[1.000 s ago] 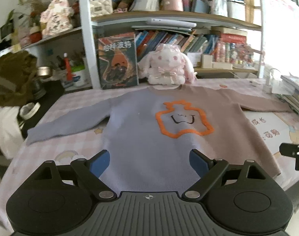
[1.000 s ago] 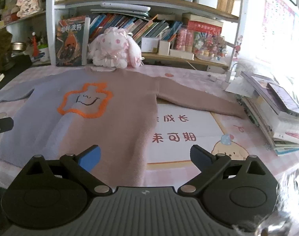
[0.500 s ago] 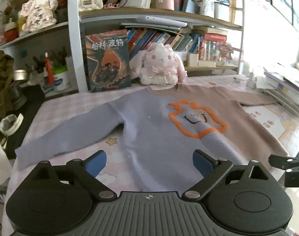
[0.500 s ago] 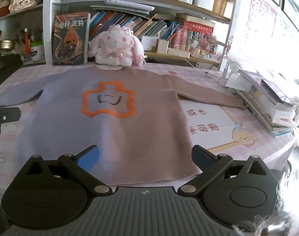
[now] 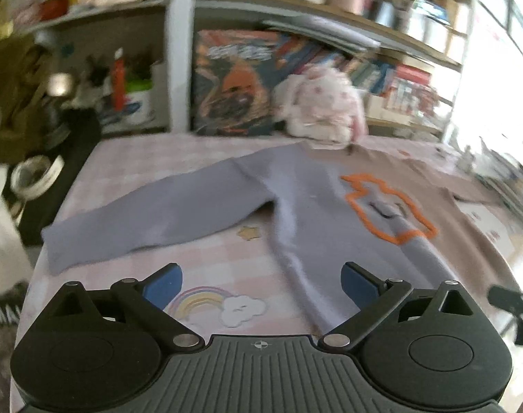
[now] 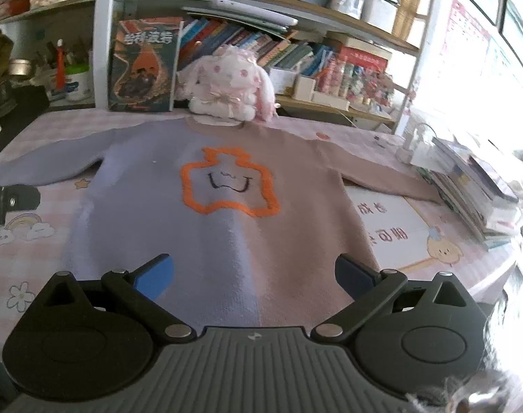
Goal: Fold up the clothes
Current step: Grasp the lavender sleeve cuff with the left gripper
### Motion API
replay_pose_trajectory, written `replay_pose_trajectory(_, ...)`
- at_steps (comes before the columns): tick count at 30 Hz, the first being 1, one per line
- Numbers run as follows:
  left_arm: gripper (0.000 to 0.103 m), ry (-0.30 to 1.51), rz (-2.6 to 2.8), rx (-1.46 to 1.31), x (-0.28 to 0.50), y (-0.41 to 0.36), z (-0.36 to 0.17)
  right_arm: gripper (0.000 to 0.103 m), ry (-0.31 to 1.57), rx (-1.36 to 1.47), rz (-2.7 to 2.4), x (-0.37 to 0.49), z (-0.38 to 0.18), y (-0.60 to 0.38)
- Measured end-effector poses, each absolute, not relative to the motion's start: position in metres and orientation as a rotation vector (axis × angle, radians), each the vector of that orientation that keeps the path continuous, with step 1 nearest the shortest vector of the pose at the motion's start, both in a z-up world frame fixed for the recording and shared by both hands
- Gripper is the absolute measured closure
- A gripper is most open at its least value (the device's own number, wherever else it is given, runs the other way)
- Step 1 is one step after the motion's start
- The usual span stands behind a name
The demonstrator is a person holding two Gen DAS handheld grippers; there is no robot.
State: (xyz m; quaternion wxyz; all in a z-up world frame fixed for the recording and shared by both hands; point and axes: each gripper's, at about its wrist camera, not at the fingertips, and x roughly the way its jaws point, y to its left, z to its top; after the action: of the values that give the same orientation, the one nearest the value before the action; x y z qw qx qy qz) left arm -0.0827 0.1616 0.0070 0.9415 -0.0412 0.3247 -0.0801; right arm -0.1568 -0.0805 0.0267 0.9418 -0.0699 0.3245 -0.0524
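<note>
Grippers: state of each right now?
Left tool: open, holding nothing, above the tablecloth beside the sweater.
Right tool: open, holding nothing, over the sweater's hem.

The left gripper [image 5: 261, 284] fills the bottom of the frame, its blue-tipped fingers [image 5: 163, 284] spread wide over a rainbow print on the pink checked tablecloth [image 5: 206, 258]. A lilac-and-tan sweater [image 5: 316, 213] lies flat across the middle, one sleeve [image 5: 151, 220] reaching toward the left edge. A pink plush rabbit [image 5: 320, 106] sits blurred behind its collar.
</note>
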Motion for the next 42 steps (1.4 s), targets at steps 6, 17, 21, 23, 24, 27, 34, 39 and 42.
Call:
replay_pose_trajectory(6,0.004,0.624,-0.013,-0.134,-0.076,0.195,-0.009,0.002,0.661,-0.162,-0.108,-0.154,0.028,-0.074)
replay_pose_trajectory(17,0.050,0.684,0.347,-0.357,-0.041,0.289,-0.045,0.002,0.700,-0.174,-0.147,-0.150,0.025,-0.081)
replay_pose_trajectory(21,0.051,0.660,0.415,-0.451,-0.035,0.310,-0.054,0.002,0.706,-0.178,-0.162,-0.149,0.026,-0.085)
replay_pose_trajectory(23,0.051,0.639,0.429,-0.496,-0.029,0.317,-0.055,0.002,0.710,-0.183,-0.171,-0.149,0.026,-0.087)
replay_pose_trajectory(24,0.051,0.627,0.429,-0.523,-0.026,0.320,-0.055,0.002,0.711,-0.187,-0.176,-0.149,0.026,-0.088)
replay_pose_trajectory(27,0.056,0.605,0.399,-0.599,-0.019,0.319,-0.057,0.002,0.715,-0.194,-0.190,-0.149,0.026,-0.091)
replay_pose_trajectory(34,0.060,0.602,0.244,-0.789,-0.013,0.302,-0.065,0.002,0.728,-0.202,-0.202,-0.146,0.025,-0.092)
replay_pose_trajectory(39,0.064,0.570,0.340,-0.823,-0.013,0.319,-0.066,0.002,0.729,-0.208,-0.193,-0.144,0.025,-0.091)
replay_pose_trajectory(42,0.083,0.581,0.375,-0.841,-0.012,0.331,-0.067,0.002,0.728,-0.209,-0.188,-0.142,0.025,-0.091)
